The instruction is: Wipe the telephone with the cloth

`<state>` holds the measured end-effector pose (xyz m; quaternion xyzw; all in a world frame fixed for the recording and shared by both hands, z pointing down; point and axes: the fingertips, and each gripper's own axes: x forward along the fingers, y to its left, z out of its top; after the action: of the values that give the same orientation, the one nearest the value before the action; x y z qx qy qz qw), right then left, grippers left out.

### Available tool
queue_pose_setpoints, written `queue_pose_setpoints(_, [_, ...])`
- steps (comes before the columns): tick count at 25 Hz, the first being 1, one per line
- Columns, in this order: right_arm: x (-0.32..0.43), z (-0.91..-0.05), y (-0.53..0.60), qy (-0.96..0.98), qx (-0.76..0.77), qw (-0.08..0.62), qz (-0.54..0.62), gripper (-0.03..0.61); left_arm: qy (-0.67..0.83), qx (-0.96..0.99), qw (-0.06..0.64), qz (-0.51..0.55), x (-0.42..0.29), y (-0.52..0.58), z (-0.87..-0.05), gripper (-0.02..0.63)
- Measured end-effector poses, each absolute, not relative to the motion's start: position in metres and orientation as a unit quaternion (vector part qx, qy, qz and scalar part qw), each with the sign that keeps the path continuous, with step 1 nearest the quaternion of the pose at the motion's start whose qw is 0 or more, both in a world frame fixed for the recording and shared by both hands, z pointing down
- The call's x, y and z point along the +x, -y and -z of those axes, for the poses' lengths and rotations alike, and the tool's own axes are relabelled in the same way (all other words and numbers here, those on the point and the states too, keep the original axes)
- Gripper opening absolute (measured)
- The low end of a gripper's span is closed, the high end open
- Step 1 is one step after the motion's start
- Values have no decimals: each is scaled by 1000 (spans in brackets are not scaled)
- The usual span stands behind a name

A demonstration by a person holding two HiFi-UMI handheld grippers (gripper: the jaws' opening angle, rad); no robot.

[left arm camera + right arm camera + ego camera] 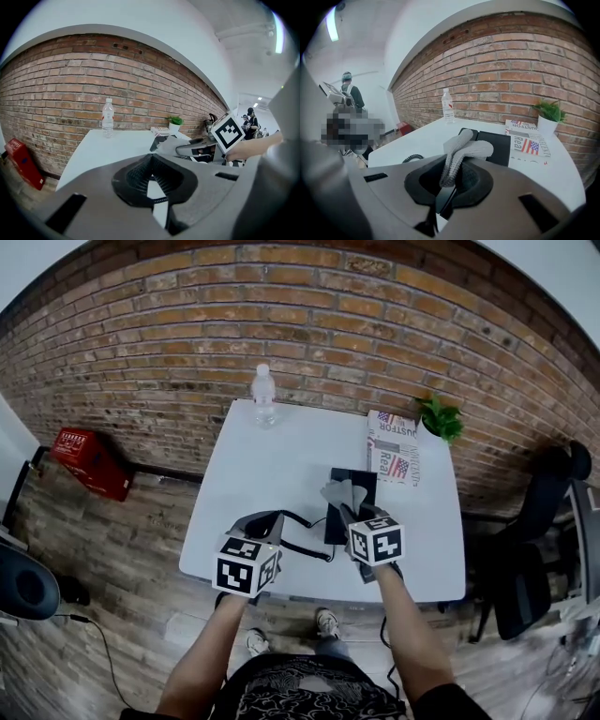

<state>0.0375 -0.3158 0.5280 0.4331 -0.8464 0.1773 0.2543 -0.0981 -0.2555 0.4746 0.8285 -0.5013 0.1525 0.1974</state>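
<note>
Over the table (pixel 281 456), the right tool (pixel 449 185) pinches the cloth (pixel 464 150) near the telephone (pixel 497 145); left tool (pixel 151 177) pressed together.

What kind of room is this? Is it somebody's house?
Probably an office or workroom, not a house. A white table stands against a bare brick wall, with a black telephone on it and a black office chair beside it.
</note>
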Motion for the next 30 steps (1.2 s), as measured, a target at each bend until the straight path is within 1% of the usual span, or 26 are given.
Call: queue_pose_setpoints(30, [42,-561,250,803,494,256,-216,11,434,864,188,-172,-111,224,-487,5])
